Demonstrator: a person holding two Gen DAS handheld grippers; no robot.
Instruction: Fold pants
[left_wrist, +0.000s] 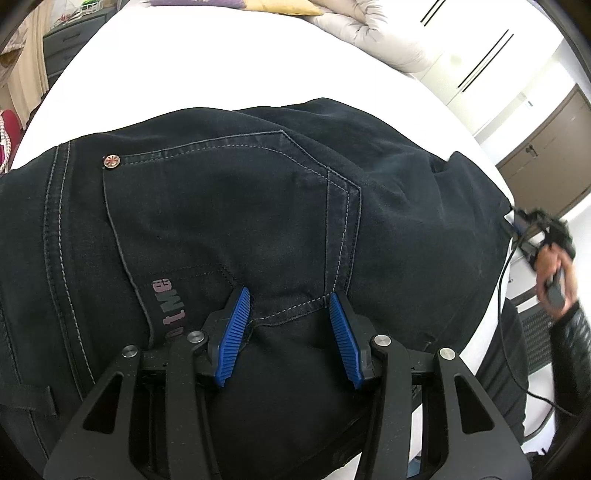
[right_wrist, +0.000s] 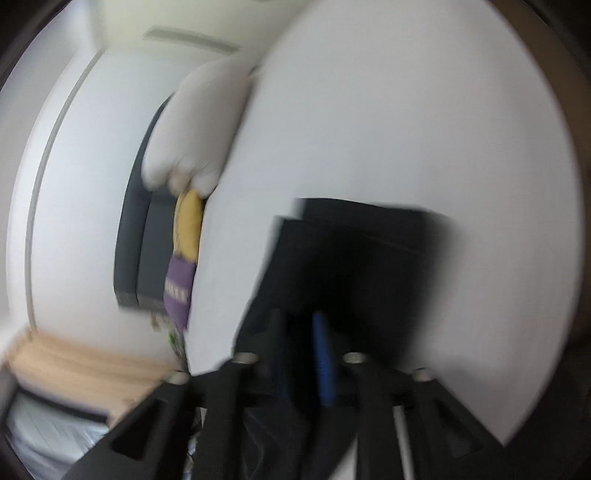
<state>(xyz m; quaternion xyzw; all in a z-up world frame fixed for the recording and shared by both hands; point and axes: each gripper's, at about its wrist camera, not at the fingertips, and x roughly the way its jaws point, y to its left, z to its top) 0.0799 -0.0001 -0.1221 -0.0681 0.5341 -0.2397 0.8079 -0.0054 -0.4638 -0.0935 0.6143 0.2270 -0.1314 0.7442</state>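
Dark navy jeans (left_wrist: 229, 206) lie on a white bed (left_wrist: 207, 66), back pocket and a copper rivet up. My left gripper (left_wrist: 290, 299) hovers just over the pocket's lower edge, its blue pads (left_wrist: 236, 332) spread wide with nothing between them. In the left wrist view the right gripper (left_wrist: 524, 225) sits at the pants' right end, held by a hand. The right wrist view is blurred by motion; there my right gripper (right_wrist: 314, 332) appears shut on dark pant fabric (right_wrist: 354, 258), with one blue pad (right_wrist: 323, 362) showing.
A beige duvet (left_wrist: 373, 29) and yellow and purple pillows (left_wrist: 288, 5) lie at the bed's far end. A grey dresser (left_wrist: 62, 44) stands at the far left. Brown cabinets (left_wrist: 550, 155) stand on the right. The person's dark sleeve (left_wrist: 572, 354) is at right.
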